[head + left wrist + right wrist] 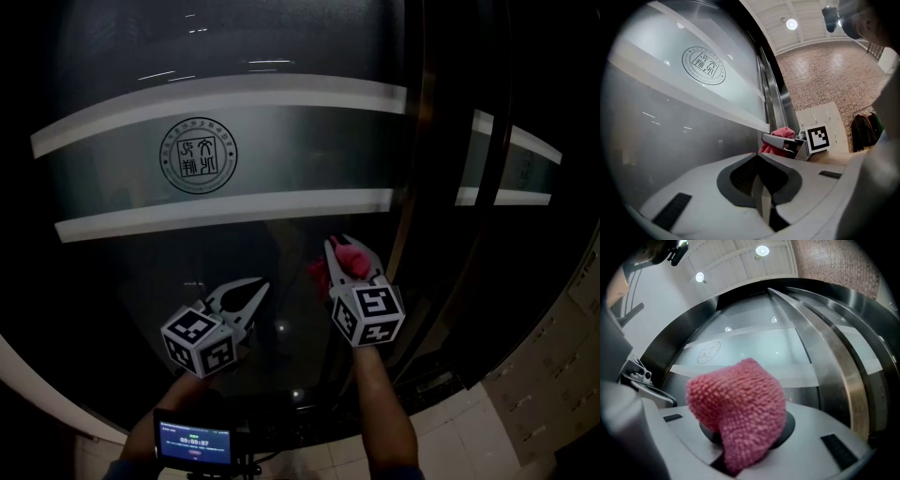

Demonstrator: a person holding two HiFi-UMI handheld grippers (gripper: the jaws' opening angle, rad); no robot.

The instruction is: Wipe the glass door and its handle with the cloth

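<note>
Right gripper view, gripper point(743, 446) clamps pink cloth point(738, 404)

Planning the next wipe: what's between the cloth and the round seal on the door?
Only the lower white stripe on the glass door separates cloth from seal, per head view.

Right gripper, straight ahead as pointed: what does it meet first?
Probably the glass door; the cloth held in the right gripper would touch before its fingers. Gap hard to judge.

Your head view looks steeply down at glass door point(300, 141). Your gripper views sit close, facing same door; all share round emblem point(198, 155).
</note>
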